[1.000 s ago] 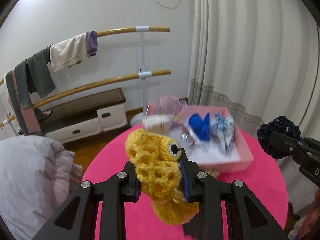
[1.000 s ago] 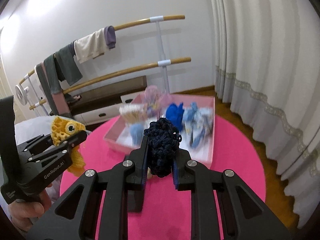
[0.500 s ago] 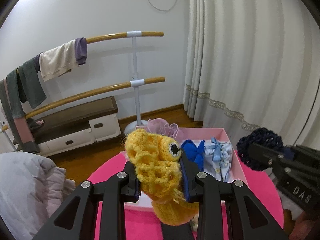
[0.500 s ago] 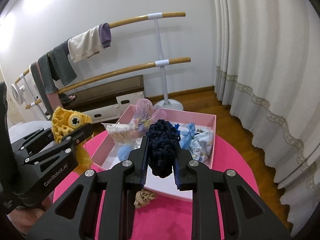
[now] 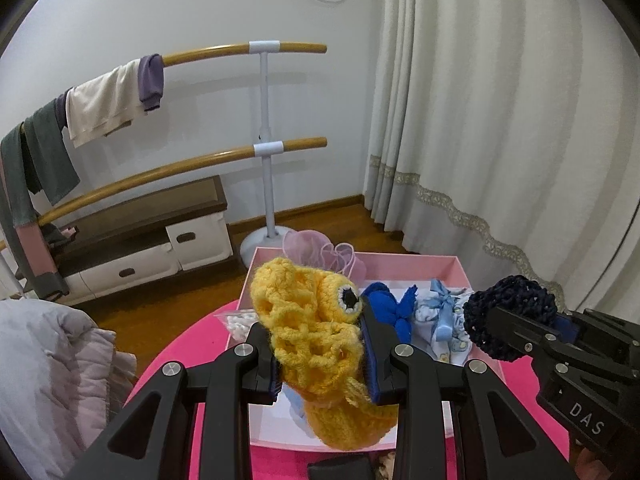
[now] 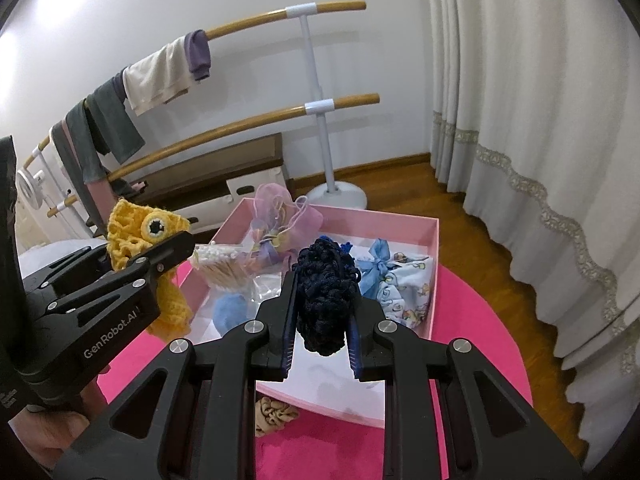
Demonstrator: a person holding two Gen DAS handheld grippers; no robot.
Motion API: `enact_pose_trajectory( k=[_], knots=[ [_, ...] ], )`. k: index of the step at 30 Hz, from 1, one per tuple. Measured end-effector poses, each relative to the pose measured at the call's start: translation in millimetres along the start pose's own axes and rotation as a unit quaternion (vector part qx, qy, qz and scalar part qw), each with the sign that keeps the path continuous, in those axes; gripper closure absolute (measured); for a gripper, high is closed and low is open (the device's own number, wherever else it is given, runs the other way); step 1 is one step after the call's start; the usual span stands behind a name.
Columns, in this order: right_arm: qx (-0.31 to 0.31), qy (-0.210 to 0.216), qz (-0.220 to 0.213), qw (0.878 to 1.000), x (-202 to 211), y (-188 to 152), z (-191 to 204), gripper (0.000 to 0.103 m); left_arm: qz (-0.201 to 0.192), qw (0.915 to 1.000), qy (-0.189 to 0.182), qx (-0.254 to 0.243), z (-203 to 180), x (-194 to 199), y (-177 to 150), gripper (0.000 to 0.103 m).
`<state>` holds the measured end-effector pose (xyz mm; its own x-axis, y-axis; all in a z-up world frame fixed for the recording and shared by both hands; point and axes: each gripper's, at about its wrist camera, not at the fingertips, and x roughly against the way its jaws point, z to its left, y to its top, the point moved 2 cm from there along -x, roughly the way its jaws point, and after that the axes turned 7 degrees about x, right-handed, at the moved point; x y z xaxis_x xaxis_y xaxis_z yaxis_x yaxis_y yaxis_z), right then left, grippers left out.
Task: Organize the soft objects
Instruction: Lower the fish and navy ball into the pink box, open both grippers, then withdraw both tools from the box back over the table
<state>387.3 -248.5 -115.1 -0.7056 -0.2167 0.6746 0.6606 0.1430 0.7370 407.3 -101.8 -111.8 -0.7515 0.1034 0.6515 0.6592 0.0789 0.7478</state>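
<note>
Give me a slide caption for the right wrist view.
Right tongs carry a navy knit over the pink box.

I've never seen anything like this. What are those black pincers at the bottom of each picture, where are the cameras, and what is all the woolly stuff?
There is no robot here. A person holds a hand-held gripper in each hand, and a wide-angle camera on each one looks forward along its two fingers, so each picture shows its own pincers at the bottom.

The left hand-held gripper is shut on a yellow crocheted toy with a button-like eye. The right hand-held gripper is shut on a dark navy crocheted piece. Each also appears from the side in the other's picture.

Below them is a round pink table bearing an open pink box that already holds soft things: blue fabric, a patterned cloth and a sheer pink pouch. A beige scrunchie lies on the table beside the box.
</note>
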Motion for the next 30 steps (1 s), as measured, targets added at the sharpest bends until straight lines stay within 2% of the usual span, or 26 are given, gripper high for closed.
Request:
enact_pose_trajectory(
  k=[6, 12, 13, 14, 15, 16, 17, 18, 19, 20, 25, 30],
  knots=[
    [-0.002, -0.001, 0.013, 1.000, -14, -1, -2, 0.082, 0.009, 0.9999, -0.004, 0.003, 2, -28, 10, 0.074],
    [-0.008, -0.002, 0.038, 0.999, -36, -8, -6, 0.077, 0.034, 0.9994, -0.009, -0.004, 2, -64, 18, 0.069],
    [-0.012, -0.002, 0.043, 0.999, -42, -10, -7, 0.073, 0.037, 0.9993, -0.004, -0.006, 2, -72, 20, 0.061],
    [-0.013, -0.002, 0.046, 0.999, -44, -12, -9, 0.067, 0.037, 0.9993, 0.000, -0.006, 2, -76, 23, 0.045],
    [-0.016, -0.002, 0.048, 0.999, -47, -14, -10, 0.064, 0.034, 0.9994, 0.003, -0.008, 2, -78, 23, 0.035],
    [-0.018, -0.002, 0.048, 0.999, -48, -15, -12, 0.056, 0.027, 0.9996, 0.007, -0.008, 2, -80, 25, 0.019],
    [-0.021, -0.004, 0.048, 0.999, -48, -17, -13, 0.042, 0.018, 0.9997, 0.011, -0.008, 3, -79, 25, 0.007],
    [-0.021, -0.008, 0.047, 0.999, -48, -19, -14, 0.032, 0.010, 0.9998, 0.012, -0.009, 3, -77, 25, 0.002],
    [-0.022, -0.011, 0.044, 0.999, -46, -20, -15, 0.013, 0.000, 0.9999, 0.014, -0.009, 4, -74, 25, 0.000],
    [-0.022, -0.017, 0.040, 0.999, -43, -21, -16, 0.001, -0.005, 0.9998, 0.017, -0.010, 5, -73, 25, 0.000],
    [-0.036, -0.033, 0.033, 0.998, -31, -26, -20, 0.000, -0.020, 0.9992, 0.032, -0.010, 11, -68, 26, 0.000],
    [-0.048, -0.037, 0.018, 0.998, -13, -28, -21, 0.000, -0.036, 0.9986, 0.038, -0.002, 20, -51, 13, 0.000]
  ],
)
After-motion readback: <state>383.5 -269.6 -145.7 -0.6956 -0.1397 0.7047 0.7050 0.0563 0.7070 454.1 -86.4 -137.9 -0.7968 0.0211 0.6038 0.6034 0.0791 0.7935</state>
